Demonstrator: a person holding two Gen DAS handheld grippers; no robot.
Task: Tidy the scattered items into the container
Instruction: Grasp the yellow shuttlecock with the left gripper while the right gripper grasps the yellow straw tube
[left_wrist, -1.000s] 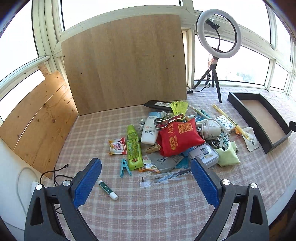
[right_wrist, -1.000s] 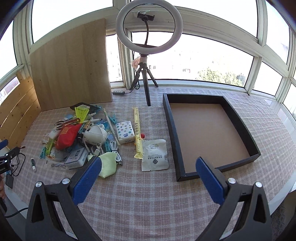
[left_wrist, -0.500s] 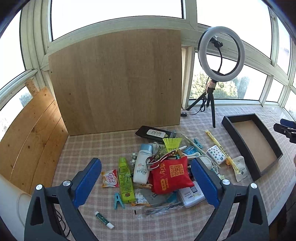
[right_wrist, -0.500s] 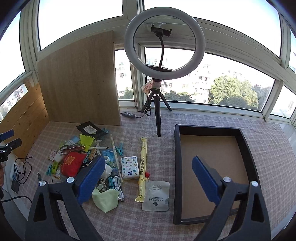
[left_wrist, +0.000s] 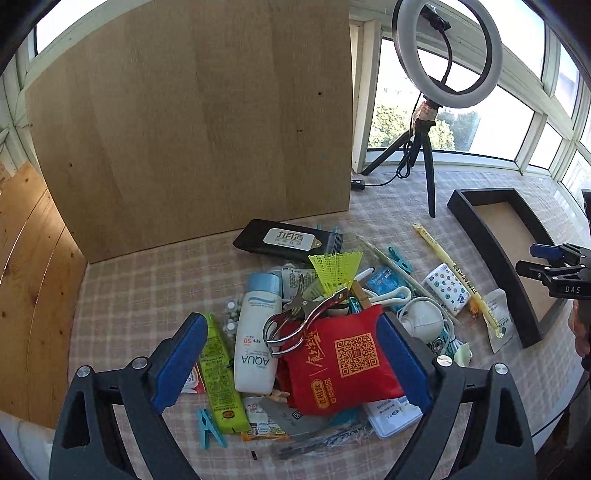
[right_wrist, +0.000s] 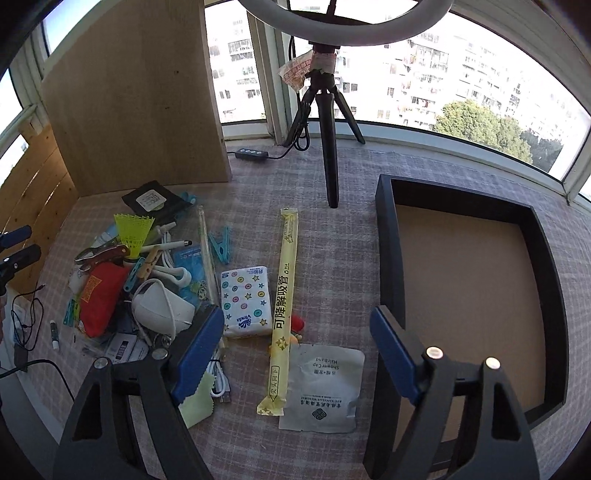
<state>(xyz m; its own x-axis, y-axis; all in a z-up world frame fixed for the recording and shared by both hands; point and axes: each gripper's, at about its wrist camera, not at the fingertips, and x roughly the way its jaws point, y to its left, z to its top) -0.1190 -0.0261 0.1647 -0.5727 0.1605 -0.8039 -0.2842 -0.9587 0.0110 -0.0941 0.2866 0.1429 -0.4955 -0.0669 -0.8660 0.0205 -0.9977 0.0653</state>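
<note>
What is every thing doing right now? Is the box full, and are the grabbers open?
Black-rimmed tray: empty.
Left gripper: fingers open, above the red pouch, nothing held.
Right gripper: fingers have just been closing, not gripping anything.
Long yellow straw packet: lying flat on the cloth.
White sunscreen bottle: lying down, cap on.

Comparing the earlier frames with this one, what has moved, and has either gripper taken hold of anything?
Both grippers have come in closer and lower over the clutter. The left gripper now straddles the red pouch and sunscreen bottle; its jaws have just narrowed slightly. The right gripper sits over the yellow straw packet and shower cap sachet, jaws closing but gripping nothing. The items and the empty black tray have not moved.
</note>
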